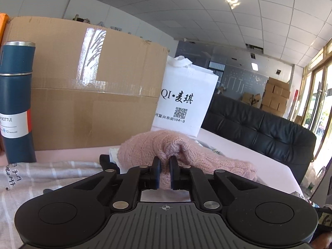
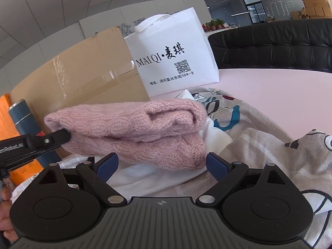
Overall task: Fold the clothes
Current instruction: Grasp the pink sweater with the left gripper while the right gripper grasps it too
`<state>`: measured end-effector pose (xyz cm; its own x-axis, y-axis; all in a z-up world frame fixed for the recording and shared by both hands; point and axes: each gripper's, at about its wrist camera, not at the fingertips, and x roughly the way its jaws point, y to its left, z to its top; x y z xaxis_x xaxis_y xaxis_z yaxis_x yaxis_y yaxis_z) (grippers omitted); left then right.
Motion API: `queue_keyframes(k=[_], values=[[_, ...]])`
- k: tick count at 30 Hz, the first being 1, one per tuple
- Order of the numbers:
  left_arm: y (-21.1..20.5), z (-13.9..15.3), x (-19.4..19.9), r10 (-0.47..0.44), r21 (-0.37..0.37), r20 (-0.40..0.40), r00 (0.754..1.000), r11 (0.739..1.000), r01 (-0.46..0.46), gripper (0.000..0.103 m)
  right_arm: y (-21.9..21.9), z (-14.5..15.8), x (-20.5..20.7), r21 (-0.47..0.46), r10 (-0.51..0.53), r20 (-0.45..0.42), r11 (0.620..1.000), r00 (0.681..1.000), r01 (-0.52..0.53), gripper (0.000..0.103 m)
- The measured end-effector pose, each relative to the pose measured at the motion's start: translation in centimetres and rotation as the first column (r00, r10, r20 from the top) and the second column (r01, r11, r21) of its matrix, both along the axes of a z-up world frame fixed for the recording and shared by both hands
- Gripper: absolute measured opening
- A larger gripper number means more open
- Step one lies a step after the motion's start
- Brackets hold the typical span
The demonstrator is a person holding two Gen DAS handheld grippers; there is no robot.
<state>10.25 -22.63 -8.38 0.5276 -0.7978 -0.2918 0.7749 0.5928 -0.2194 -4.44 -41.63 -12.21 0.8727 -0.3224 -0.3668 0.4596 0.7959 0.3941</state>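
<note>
The left gripper (image 1: pixel 165 164) is closed tight on a fold of the pink sweater (image 2: pixel 132 130), which is doubled over and lies on a pile of printed clothes (image 2: pixel 259 128). The right gripper (image 2: pixel 161 164) stands wide apart just before the sweater and holds nothing. The pale pink table (image 2: pixel 280 87) carries a cardboard box (image 1: pixel 93 95), a white bag (image 2: pixel 172 56) and a blue bottle (image 1: pixel 16 103). A black sofa (image 1: pixel 259 128) is behind.

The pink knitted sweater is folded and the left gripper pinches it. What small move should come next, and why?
Probably lower the pink sweater onto the clothes pile and then open the left gripper. It is shut on the folded knit, holding one end up, while the right gripper stands open and holds nothing.
</note>
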Motion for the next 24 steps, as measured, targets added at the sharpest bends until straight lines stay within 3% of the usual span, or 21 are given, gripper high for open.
queue_keyframes(k=[7,10,15,20,23,24], values=[[0.3,-1.7,-0.7,0.047,0.05,-0.037,0.998,0.998,-0.045,0.011,-1.1,0.1,1.4,-0.03,-0.088,-0.038,0.996,0.995,0.087,0.087],[0.1,-2.4,-0.6,0.063,0.064,-0.059,0.996,0.996,-0.06,0.019,-1.5,0.3,2.3,-0.054,-0.107,-0.066,0.993,0.992,0.103,0.098],[0.0,-3.8,-0.1,0.062,0.068,-0.112,0.992,0.996,-0.054,0.033,-2.5,1.1,4.7,-0.066,0.026,-0.106,0.997,0.994,-0.033,0.103],[0.3,-4.8,0.8,0.041,0.056,-0.174,0.984,0.998,-0.032,0.035,-2.6,0.5,5.9,-0.104,0.136,-0.059,0.985,0.989,-0.141,0.103],[0.5,-5.0,1.2,0.043,0.046,-0.195,0.98,0.998,-0.035,0.041,-2.1,0.2,5.9,-0.124,0.147,-0.024,0.981,0.989,-0.149,0.088],[0.5,-5.0,1.2,0.042,0.044,-0.201,0.979,0.998,-0.034,0.041,-1.9,0.3,5.8,-0.135,0.151,-0.015,0.979,0.988,-0.151,0.076]])
